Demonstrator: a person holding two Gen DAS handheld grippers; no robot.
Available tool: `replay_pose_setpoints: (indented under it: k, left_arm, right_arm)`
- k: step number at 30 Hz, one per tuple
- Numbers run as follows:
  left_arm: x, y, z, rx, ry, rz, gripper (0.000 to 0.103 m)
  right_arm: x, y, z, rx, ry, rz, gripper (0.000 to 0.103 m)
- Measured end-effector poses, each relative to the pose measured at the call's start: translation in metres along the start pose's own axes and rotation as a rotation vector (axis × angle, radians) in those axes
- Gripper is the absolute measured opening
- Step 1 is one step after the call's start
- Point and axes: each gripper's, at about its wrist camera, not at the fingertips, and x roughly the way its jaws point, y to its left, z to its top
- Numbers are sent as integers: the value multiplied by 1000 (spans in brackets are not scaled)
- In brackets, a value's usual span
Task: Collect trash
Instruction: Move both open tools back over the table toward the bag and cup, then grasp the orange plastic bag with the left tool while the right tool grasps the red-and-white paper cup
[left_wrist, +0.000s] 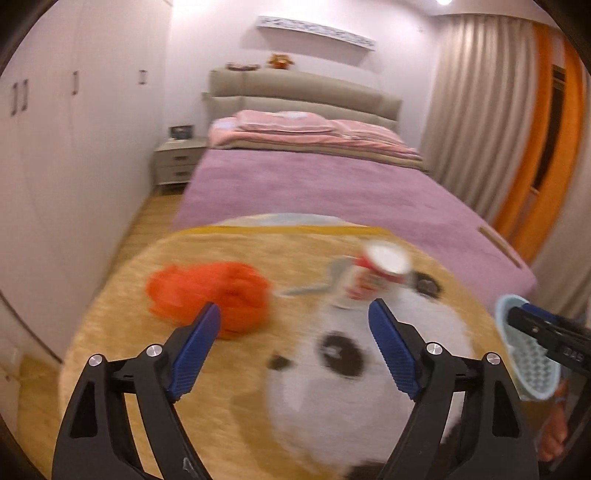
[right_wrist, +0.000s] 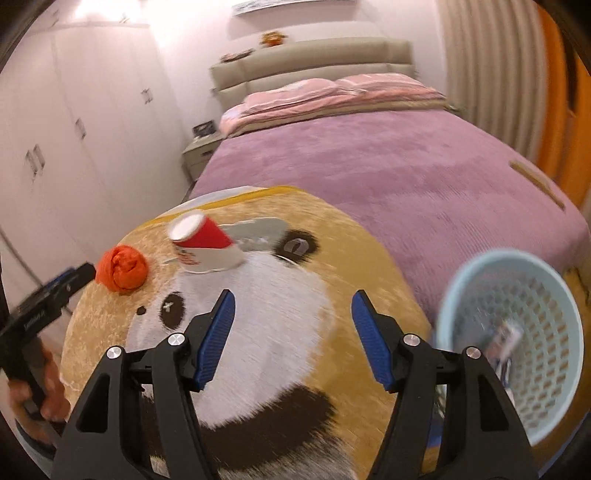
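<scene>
A crumpled orange wad (left_wrist: 210, 293) (right_wrist: 123, 271) lies on a round panda rug (left_wrist: 258, 369) (right_wrist: 280, 332). A red and white paper cup (left_wrist: 373, 277) (right_wrist: 205, 245) lies on its side beside it. My left gripper (left_wrist: 295, 321) is open and empty, above the rug, short of the wad and cup. My right gripper (right_wrist: 293, 310) is open and empty over the rug's middle. A light blue mesh bin (right_wrist: 517, 332) (left_wrist: 528, 354) stands at the right, with a wrapper (right_wrist: 504, 345) inside.
A bed with a purple cover (left_wrist: 332, 192) (right_wrist: 424, 177) lies behind the rug. White wardrobes (left_wrist: 55, 147) line the left wall. A nightstand (left_wrist: 179, 160) stands by the bed. Curtains (left_wrist: 476, 110) hang at the right.
</scene>
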Motion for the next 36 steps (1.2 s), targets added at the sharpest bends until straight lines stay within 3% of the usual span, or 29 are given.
replay_pose_setpoints:
  k: [4, 10, 17, 25, 27, 30, 36]
  left_arm:
    - [11, 36, 12, -53, -2, 49, 85]
    - [41, 74, 24, -95, 28, 55, 86]
    - [78, 102, 19, -158, 66, -30, 86]
    - [84, 103, 0, -177, 35, -117, 86]
    - [81, 103, 0, -172, 20, -132, 86]
    - [82, 104, -3, -164, 23, -150, 86]
    - [80, 96, -4, -108, 14, -131, 85]
  right_arm:
    - [22, 28, 16, -60, 2, 44, 71]
    - [60, 58, 33, -170, -17, 101, 82]
    - [98, 82, 39, -308, -32, 134, 84]
    - [129, 87, 42, -332, 4, 223, 84]
    - [138, 87, 41, -320, 38, 238, 82]
    - [142, 92, 39, -331, 55, 229, 68]
    - [134, 98, 33, -366, 13, 193, 67]
